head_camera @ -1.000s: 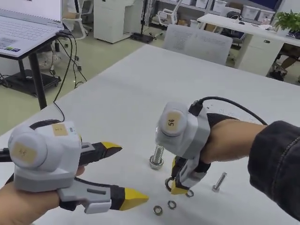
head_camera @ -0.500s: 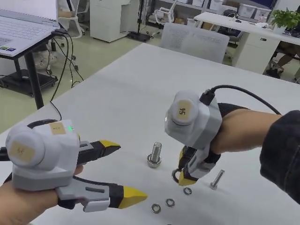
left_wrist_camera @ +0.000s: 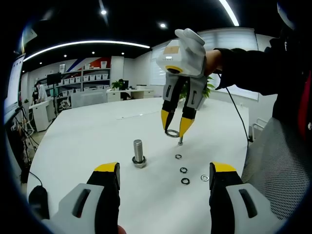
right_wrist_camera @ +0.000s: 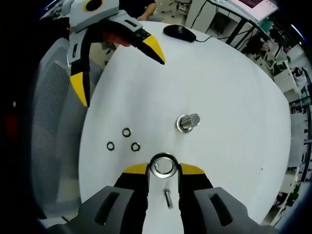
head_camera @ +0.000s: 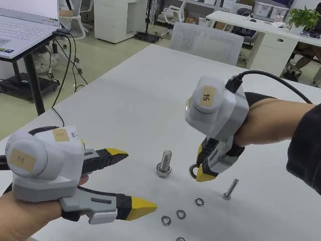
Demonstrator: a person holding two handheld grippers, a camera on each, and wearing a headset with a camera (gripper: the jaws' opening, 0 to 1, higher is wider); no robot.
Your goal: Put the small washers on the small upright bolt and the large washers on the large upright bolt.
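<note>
Now the right gripper (head_camera: 201, 174), pinching 1 large washer (right_wrist_camera: 163, 165), has lifted clear near the large bolt (head_camera: 164, 163), ready for threading; left gripper (head_camera: 139, 178) gapes wide

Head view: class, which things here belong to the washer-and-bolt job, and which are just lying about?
Job in hand: large bolt, small bolt, small washers loose on the table, large washer pinched in the right gripper.

Lying about: laptop, chair, potted plant, cables.

A white workbench (head_camera: 130, 95), a laptop (head_camera: 24, 22) beside it, a mesh chair (head_camera: 208, 44) beyond.
</note>
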